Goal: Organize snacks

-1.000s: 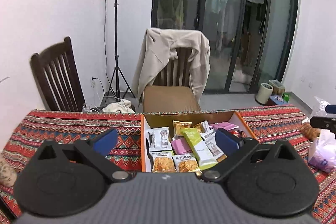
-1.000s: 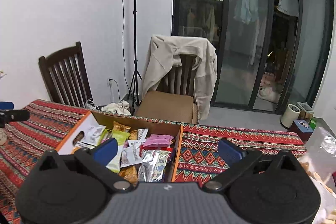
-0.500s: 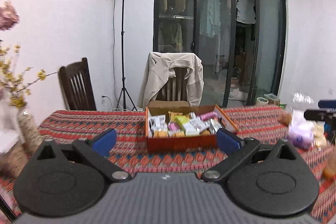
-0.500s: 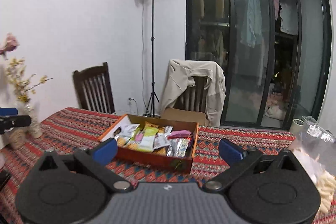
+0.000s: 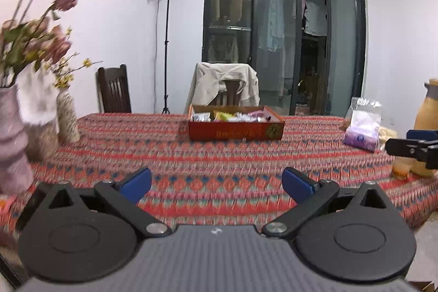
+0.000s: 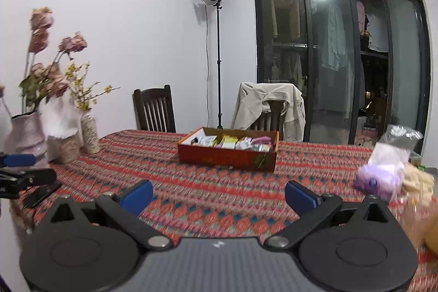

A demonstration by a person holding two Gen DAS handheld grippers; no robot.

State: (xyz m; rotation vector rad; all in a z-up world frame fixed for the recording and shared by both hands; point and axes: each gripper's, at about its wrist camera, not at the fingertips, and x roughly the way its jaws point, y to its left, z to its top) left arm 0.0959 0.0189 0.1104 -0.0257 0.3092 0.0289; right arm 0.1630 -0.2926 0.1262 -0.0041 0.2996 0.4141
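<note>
An orange-red cardboard box (image 5: 236, 130) (image 6: 227, 155) full of small snack packets (image 6: 230, 141) sits far back on the patterned tablecloth (image 5: 219, 155). My left gripper (image 5: 216, 182) is open and empty, well back from the box near the table's front. My right gripper (image 6: 219, 194) is also open and empty, equally far from the box. The right gripper's fingertips (image 5: 410, 147) show at the right edge of the left wrist view. The left gripper's fingertips (image 6: 24, 171) show at the left edge of the right wrist view.
Vases with dried flowers (image 5: 16, 122) (image 6: 27, 133) stand at the table's left side. Clear bags of snacks (image 5: 362, 127) (image 6: 388, 171) and a yellow jug (image 5: 427, 116) are at the right. A phone (image 6: 41, 194) lies by the left edge. Two chairs (image 6: 273, 111) stand behind the table.
Both grippers have pulled far back from the box, toward the table's front edge. The box now looks small and distant; both stay open and empty.
</note>
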